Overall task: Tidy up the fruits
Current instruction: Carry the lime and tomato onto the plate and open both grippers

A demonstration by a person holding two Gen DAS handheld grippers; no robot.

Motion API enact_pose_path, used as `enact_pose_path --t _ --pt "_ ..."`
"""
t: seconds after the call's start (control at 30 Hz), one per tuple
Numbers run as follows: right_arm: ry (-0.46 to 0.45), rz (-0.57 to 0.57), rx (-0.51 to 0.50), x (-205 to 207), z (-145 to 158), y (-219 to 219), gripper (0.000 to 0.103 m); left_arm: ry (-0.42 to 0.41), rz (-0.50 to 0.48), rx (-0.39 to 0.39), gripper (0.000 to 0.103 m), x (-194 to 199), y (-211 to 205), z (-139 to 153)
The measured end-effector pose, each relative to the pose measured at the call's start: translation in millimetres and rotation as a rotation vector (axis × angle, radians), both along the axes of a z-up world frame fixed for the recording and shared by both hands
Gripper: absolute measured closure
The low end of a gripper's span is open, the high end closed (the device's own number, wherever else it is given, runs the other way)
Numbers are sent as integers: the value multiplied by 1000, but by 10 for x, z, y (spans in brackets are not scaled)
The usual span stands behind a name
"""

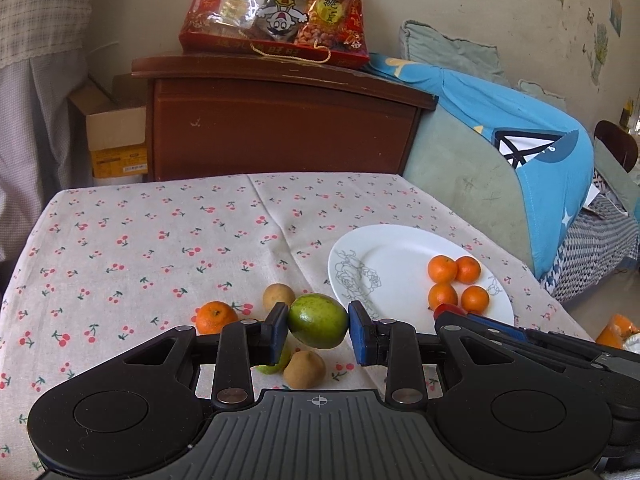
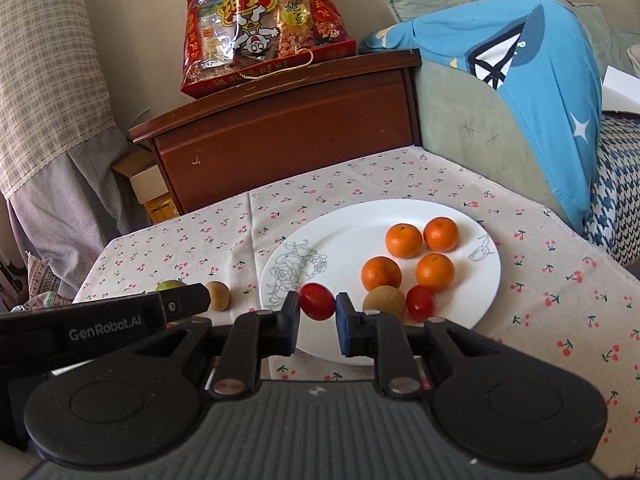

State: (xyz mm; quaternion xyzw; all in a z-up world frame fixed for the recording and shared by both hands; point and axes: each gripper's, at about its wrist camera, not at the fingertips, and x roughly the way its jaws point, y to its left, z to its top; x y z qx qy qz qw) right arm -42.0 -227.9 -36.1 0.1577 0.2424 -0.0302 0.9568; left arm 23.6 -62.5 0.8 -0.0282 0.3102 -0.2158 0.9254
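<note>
Step in hand: both grippers carry fruit toward the plate, which sits near the surface's right edge. Already on it: four oranges, a brown fruit and a tomato.

Left gripper: jaws clenched on a green fruit, pads pressing both sides, lifted clear of the cloth, just left of the plate rim.

Right gripper: jaws nearly closed, gripping a small red tomato over the plate's near-left rim.

Still loose on the surface, left of the plate: one orange, two brown fruits and a green bit partly hidden under the left jaw.

Next, prob.: right lowers the tomato beside the other one and lets go; left needs to travel right over the rim to a bare patch w/o bumping the right gripper, since the two are close.
</note>
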Motion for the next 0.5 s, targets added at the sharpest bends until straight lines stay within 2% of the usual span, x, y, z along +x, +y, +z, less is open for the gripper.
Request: enact_pose_path --t 0.5 --pt "37 -33 60 170 -164 -103 84 38 -61 3 73 382 -387 -159"
